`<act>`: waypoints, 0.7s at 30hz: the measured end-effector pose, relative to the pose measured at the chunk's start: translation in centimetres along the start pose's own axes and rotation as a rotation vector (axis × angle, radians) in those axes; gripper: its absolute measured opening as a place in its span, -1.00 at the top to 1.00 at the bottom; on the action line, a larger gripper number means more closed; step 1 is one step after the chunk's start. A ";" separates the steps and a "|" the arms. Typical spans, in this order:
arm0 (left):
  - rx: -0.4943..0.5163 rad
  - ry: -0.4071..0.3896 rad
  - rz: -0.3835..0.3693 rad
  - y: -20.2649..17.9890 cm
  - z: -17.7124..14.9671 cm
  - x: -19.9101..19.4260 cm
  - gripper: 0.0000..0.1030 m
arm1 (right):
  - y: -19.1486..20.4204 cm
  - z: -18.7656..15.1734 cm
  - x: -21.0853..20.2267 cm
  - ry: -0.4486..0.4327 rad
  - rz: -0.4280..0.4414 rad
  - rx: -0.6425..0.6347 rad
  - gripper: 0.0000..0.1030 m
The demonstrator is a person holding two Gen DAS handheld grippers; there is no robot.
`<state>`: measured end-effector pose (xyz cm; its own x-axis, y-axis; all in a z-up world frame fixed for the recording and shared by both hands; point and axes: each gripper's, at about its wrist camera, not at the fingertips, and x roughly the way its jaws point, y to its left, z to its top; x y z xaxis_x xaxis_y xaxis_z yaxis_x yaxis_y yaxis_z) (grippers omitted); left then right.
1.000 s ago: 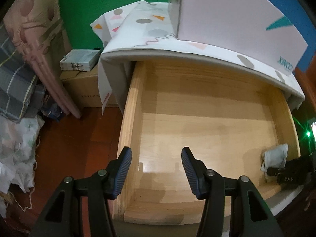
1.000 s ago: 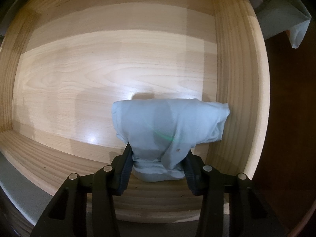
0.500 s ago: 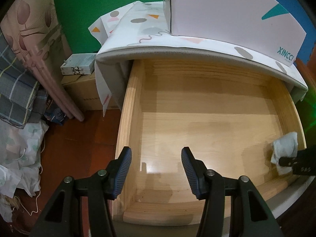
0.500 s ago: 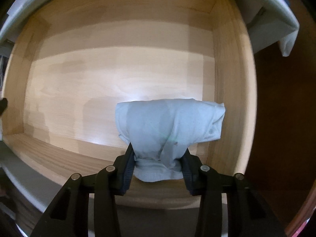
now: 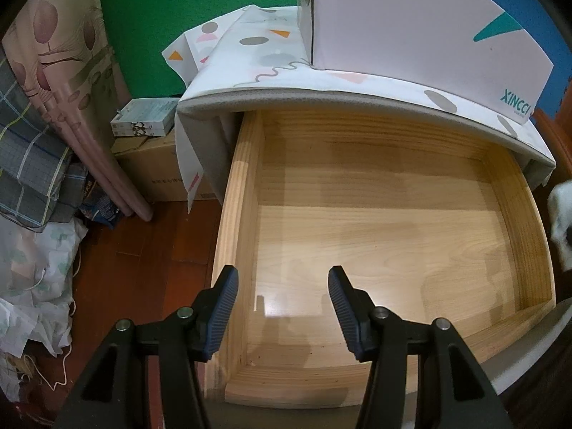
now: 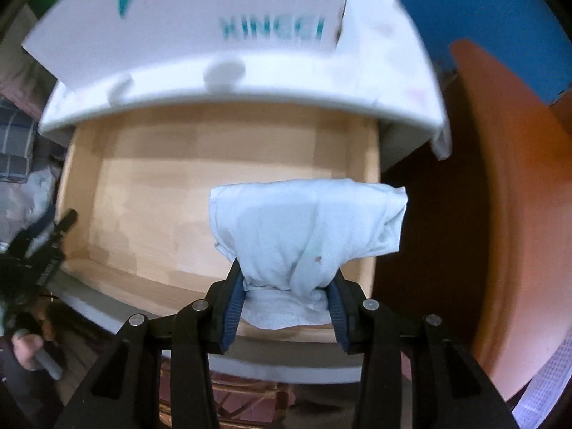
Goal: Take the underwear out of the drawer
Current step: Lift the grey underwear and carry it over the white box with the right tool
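Left wrist view: the left gripper (image 5: 282, 307) hangs over the near left corner of the open wooden drawer (image 5: 393, 236), its jaws apart and nothing between them. The drawer floor lies bare. Above it, at twelve o'clock, the cabinet top wears a patterned cloth (image 5: 257, 50), and a white box (image 5: 411, 25) lettered XINCCI stands on it. At nine o'clock a cardboard box (image 5: 157, 171) sits on the dark red floor (image 5: 150, 250), with a small flat packet (image 5: 143, 121) on top of it; folded checked fabric (image 5: 28, 164) and crumpled white bags (image 5: 32, 286) lie further out. At three o'clock, at the frame's very edge, a pale scrap of the underwear (image 5: 561, 225) shows beyond the drawer's right wall.

Right wrist view: the picture is blurred. The right gripper (image 6: 286, 304) is clenched on the light blue underwear (image 6: 307, 228), its pads pressing the bunched lower part while the rest spreads out in front of the fingers. The bundle hangs above the drawer's (image 6: 178, 186) right front corner, clear of its floor. At nine o'clock the left gripper (image 6: 39, 246) shows, dark, by the drawer's left front corner, with a hand (image 6: 28, 350) on its handle at eight o'clock.
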<state>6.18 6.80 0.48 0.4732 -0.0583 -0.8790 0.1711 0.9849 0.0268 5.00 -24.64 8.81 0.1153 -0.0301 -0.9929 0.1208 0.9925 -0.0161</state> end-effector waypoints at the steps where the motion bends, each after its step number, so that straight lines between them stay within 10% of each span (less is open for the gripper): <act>1: -0.001 0.000 0.001 0.0 0.0 0.0 -0.04 | 0.2 0.7 -1.0 -0.012 -0.001 -0.002 0.24; 21: -0.025 -0.019 -0.002 0.3 0.0 -0.6 -0.04 | 3.1 10.0 -14.1 -0.273 0.006 -0.007 0.24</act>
<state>5.97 7.10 0.99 0.4893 -0.0626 -0.8698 0.1505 0.9885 0.0135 13.62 -22.30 23.96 0.3776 -0.0536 -0.9244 0.1124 0.9936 -0.0117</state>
